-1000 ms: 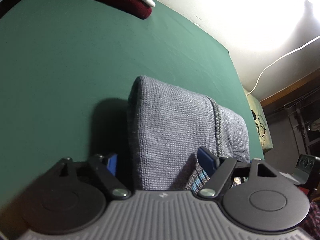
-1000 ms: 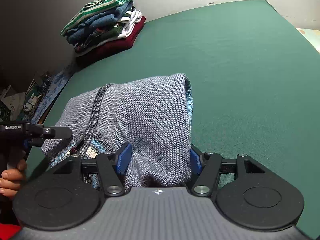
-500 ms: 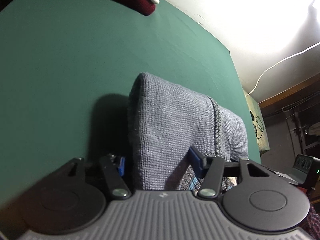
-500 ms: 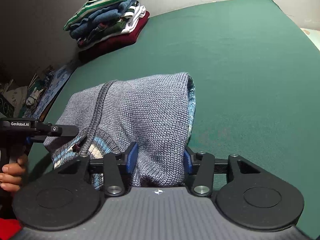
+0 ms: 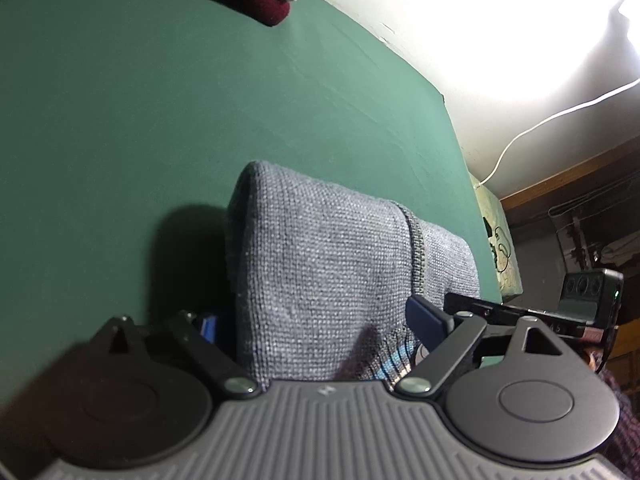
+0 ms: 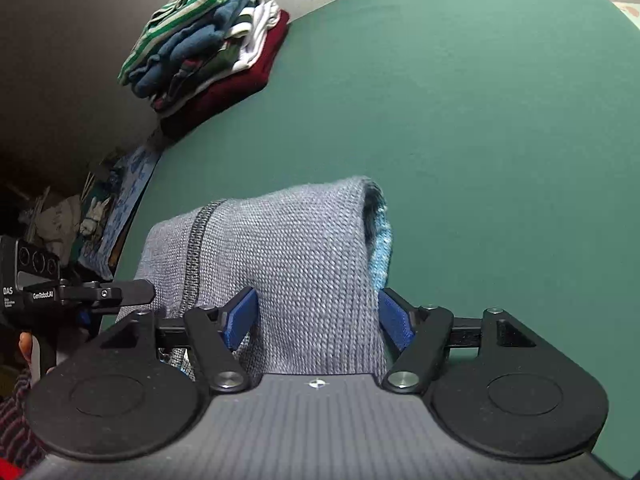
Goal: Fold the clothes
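Grey knit fills the near part of both wrist views: a folded sweater (image 5: pixel 328 280) lies on the green table cover (image 5: pixel 160 120), close to the near edge, with a dark ribbed band (image 6: pixel 196 248) running across it and a light blue layer (image 6: pixel 382 248) showing at its right-hand fold.

The left gripper (image 5: pixel 320 324) straddles the near end of the sweater. Its jaws are opening, with the knit between them; the blue pad (image 5: pixel 426 320) on the right stands just clear of the cloth, and the other pad is mostly hidden in shadow beside the fold.

The right gripper (image 6: pixel 318 316) straddles the other near end. Its jaws are opening too, the knit between them; the 2 blue pads (image 6: pixel 240 316) sit just beside the fabric rather than squeezing it.

In the right wrist view a hand (image 6: pixel 26 346) shows at the left edge, under the left gripper's body.

A stack of folded clothes (image 6: pixel 204 44) sits at the far corner of the cover, well apart from the sweater, a dark red piece at the bottom and a green-and-white striped one on top.
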{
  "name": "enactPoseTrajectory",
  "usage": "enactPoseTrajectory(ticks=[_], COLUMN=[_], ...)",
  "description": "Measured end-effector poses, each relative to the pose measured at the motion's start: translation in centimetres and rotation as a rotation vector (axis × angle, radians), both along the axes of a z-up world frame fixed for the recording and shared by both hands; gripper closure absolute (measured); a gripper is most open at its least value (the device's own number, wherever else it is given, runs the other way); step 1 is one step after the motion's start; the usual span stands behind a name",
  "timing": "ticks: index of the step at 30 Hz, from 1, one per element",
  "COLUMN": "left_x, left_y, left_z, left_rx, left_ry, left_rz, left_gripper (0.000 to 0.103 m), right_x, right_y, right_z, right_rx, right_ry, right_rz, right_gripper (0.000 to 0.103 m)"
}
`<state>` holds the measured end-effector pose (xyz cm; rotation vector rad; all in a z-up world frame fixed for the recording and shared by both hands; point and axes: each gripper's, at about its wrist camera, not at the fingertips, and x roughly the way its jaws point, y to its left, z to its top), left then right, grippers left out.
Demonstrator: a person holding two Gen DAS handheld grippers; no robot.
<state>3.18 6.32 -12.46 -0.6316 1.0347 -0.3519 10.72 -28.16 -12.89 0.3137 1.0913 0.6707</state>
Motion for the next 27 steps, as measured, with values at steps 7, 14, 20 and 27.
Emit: enactPoseTrajectory(ticks=[7, 14, 20, 27], left_x=[0.0, -0.3, -0.1, 0.1], left_y=[-2.4, -2.5, -3.0, -3.9], left_z=[1.0, 1.3, 1.3, 1.3], left_rx=[0.193, 0.261, 0.297, 0.351], left_ry=[-0.030, -0.021, -0.017, -0.027], left_rz=[-0.036, -0.034, -0.035, -0.042], left_gripper=[0.027, 0.034, 0.025, 0.019], right_x=[-0.4, -1.4, -1.5, -2.1], right_y=[1.7, 2.4, 3.1, 4.0], right_z=[0.4, 0.7, 0.5, 0.4], right_rx=[-0.099, -0.133, -0.165, -0.190], right_ry=[-0.072, -0.113, -0.119, -0.156], right_rz=[0.077, 0.064, 0.027, -0.001], right_gripper=[0.048, 0.056, 0.041, 0.034])
